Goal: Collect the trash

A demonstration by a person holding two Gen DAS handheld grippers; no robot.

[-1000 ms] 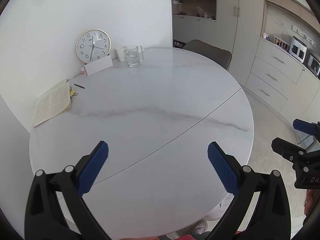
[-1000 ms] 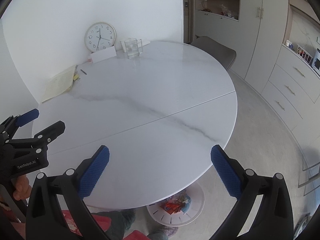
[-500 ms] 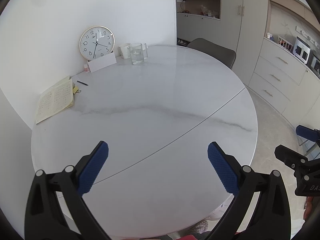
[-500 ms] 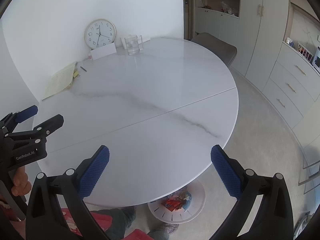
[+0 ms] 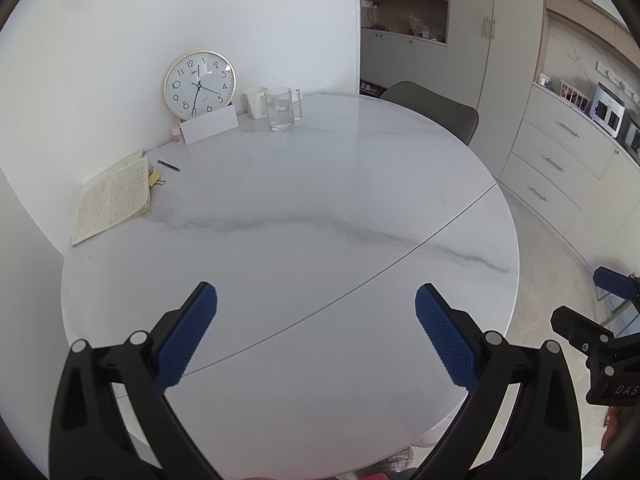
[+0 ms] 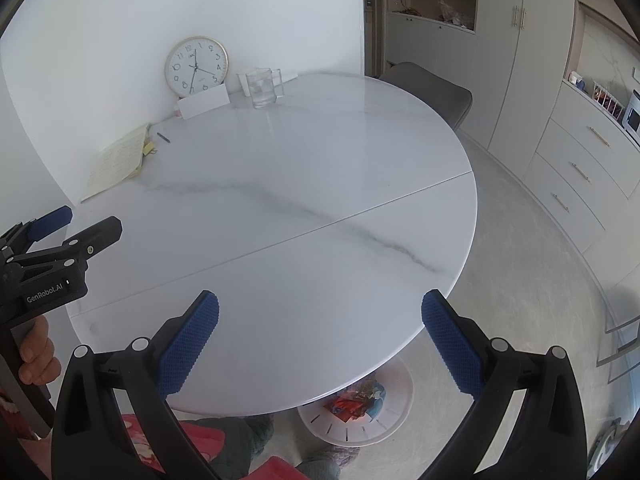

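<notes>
Colourful wrappers [image 6: 352,400] lie in a white round bin [image 6: 384,428] on the floor, half hidden under the near edge of the marble table [image 6: 320,208]. My right gripper [image 6: 320,332] hovers open above that table edge, nothing between its blue pads. My left gripper [image 5: 316,320] is also open and empty over the near half of the table [image 5: 300,200]. Each gripper shows in the other's view: the right gripper [image 5: 596,304] at the right edge, the left gripper [image 6: 60,236] at the left, held by a hand [image 6: 38,356]. No trash shows on the tabletop.
At the back of the table stand a clock [image 5: 199,83], a white card [image 5: 208,128], a paper cup [image 5: 255,102] and a glass mug [image 5: 280,108]. A notebook [image 5: 112,198] and pen [image 5: 168,165] lie left. A grey chair [image 5: 436,110] and drawers [image 5: 560,160] are right.
Both grippers stayed open and drifted only slightly; the table scene slid a little in both views and the bin under the table edge shows a bit more.
</notes>
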